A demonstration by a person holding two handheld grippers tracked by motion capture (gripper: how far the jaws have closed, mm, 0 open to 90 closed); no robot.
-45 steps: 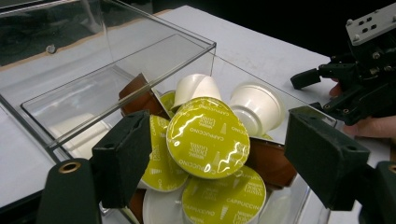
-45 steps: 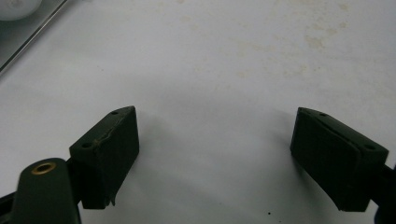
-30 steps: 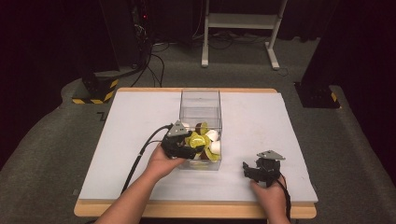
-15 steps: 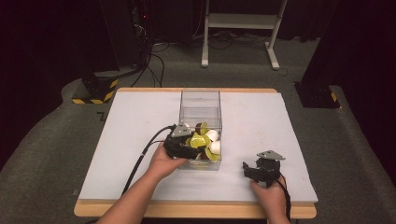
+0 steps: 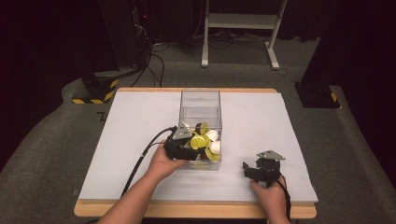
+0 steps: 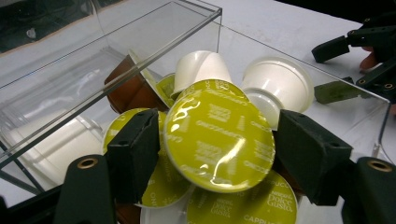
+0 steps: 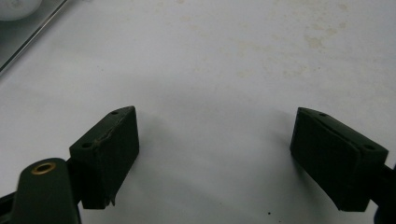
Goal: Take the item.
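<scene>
- The right gripper point(image 5: 252, 169) rests low over the white table point(image 5: 289, 140), near the front edge and to the right of the clear box point(image 5: 201, 100), jaws wide with nothing between, bare room around.
- The left gripper point(image 6: 212, 144) leans into the box's near end; its jaws have just been closing and now clasp a green-lidded capsule point(image 6: 219, 135) on top of the pile.
- The far half of the box is bare.

A lab-like recording room: dark curtained surround, carpeted floor, a white-topped table point(image 5: 140, 140), hazard-striped stand bases point(image 5: 95, 91).
</scene>
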